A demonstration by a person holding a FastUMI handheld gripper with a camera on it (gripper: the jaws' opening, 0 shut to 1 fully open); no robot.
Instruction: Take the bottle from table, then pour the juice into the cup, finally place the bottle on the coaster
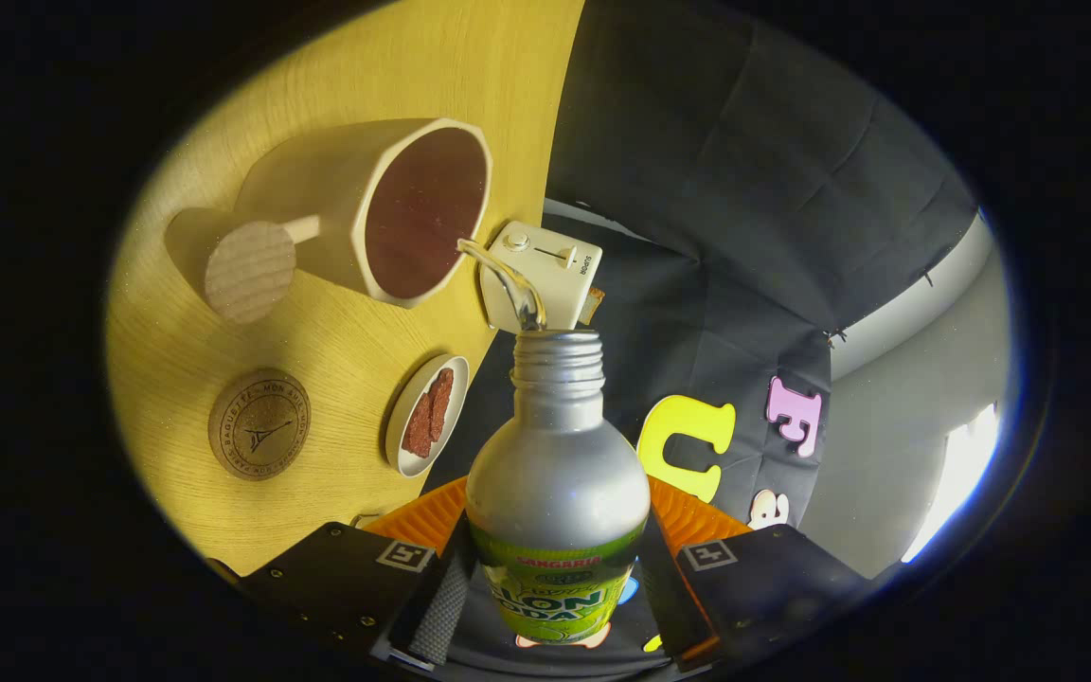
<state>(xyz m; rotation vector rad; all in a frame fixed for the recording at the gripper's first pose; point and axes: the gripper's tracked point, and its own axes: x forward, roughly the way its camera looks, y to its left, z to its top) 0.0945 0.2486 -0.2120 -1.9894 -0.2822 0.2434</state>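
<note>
My gripper [555,568] is shut on a silver bottle [557,464] with a green label, held between both fingers and tipped over. A thin clear stream [508,279] runs from the bottle's open threaded mouth into the cream cup [384,213], which stands just beyond the mouth on the yellow wooden table [318,95]. The cup holds dark reddish liquid and has a round wooden handle [250,271]. A round cork coaster [259,424] lies on the table, beside the cup and off to the side of the fingers.
A small white dish [426,415] with reddish-brown pieces sits near the table's edge, between the coaster and the bottle. A white boxy device [541,275] stands by the table edge behind the stream. Black cloth wall lies past the table.
</note>
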